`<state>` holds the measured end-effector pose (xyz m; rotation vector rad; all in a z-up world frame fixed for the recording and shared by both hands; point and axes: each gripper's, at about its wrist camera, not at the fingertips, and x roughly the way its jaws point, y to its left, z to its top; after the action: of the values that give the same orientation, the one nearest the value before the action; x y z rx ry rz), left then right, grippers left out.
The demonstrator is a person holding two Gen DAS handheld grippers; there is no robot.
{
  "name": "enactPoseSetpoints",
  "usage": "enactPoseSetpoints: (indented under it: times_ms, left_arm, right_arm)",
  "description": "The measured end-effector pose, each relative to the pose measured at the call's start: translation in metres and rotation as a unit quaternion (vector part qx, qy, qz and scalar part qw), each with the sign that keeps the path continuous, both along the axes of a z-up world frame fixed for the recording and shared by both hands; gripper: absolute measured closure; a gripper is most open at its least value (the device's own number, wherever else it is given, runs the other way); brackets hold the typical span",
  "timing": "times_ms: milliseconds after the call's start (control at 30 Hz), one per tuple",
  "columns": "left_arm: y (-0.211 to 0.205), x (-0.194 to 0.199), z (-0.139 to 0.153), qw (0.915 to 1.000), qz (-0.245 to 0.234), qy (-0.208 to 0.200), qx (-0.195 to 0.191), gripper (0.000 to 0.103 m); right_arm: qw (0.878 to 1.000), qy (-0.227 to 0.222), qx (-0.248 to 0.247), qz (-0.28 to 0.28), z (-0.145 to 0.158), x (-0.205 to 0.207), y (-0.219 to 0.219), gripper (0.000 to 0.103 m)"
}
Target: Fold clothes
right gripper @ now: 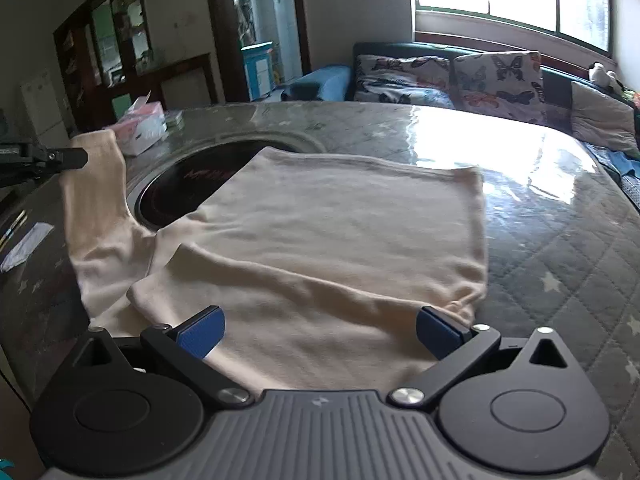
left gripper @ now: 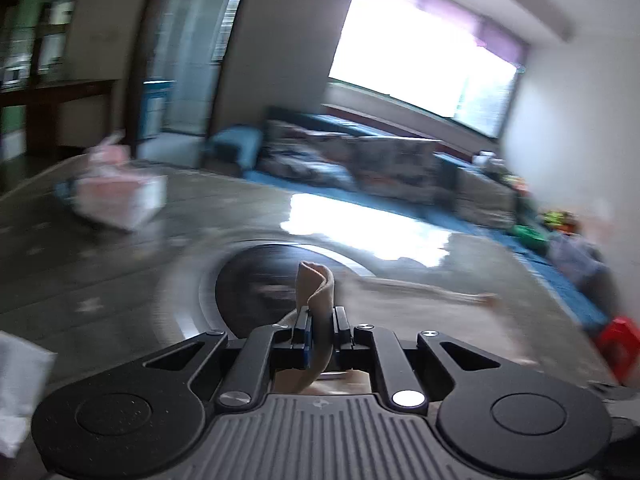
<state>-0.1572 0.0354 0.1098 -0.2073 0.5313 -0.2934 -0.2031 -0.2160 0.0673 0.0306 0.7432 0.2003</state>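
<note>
A cream long-sleeved shirt point(right gripper: 340, 232) lies spread on the grey quilted table point(right gripper: 560, 272). Its left sleeve point(right gripper: 96, 200) is lifted off the table, and my left gripper point(right gripper: 76, 158) holds its cuff at the far left of the right wrist view. In the left wrist view that gripper point(left gripper: 320, 320) is shut on the cuff point(left gripper: 316, 284), which sticks up folded between the pads. My right gripper point(right gripper: 320, 332) hovers open over the near part of the shirt, its blue pads point(right gripper: 200, 334) wide apart with only flat cloth beneath them.
A round dark inset point(right gripper: 188, 184) sits in the table under the shirt's far left corner. A pink tissue box point(right gripper: 140, 124) stands at the table's far left, papers point(right gripper: 26, 246) lie at its left edge. A sofa with butterfly cushions point(right gripper: 460, 80) runs behind the table.
</note>
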Motion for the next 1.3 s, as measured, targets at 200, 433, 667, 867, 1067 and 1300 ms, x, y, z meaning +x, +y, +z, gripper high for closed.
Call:
enactPoseSetpoints:
  times_ms: [200,433,667,867,1067,1300]
  left_arm:
    - [-0.059,-0.008,0.008,0.9955,-0.094,-0.003,-0.014,0.092]
    - [-0.115,-0.007,-0.009,0.9854,-0.168,0.022,-0.015,0.092]
    - [-0.133,-0.012,-0.039,0.9768,-0.206,0.058,0.013,0.071]
    - [-0.103,-0.017,-0.042,0.9821,-0.179,0.045,0.039,0.059]
    - [-0.056,-0.008,-0.053,0.9908,-0.097,0.063,0.07,0.059]
    - [-0.031,-0.012,-0.068,0.9906,-0.072,0.083,0.082,0.059]
  right_arm:
    - [0.999,-0.002,0.017,-0.033,0.0,-0.008,-0.022,0.0]
    - [0.997,-0.011,0.026,-0.073,0.003,-0.023,-0.051,0.0]
    - [0.995,-0.018,0.032,-0.098,0.008,-0.031,-0.066,0.005]
    - [0.996,-0.028,0.035,-0.075,0.019,-0.026,-0.056,0.011]
    - [0.999,-0.006,0.044,-0.022,0.013,-0.009,-0.029,0.032]
    - [0.999,0.024,0.042,-0.012,-0.005,0.005,-0.015,0.054]
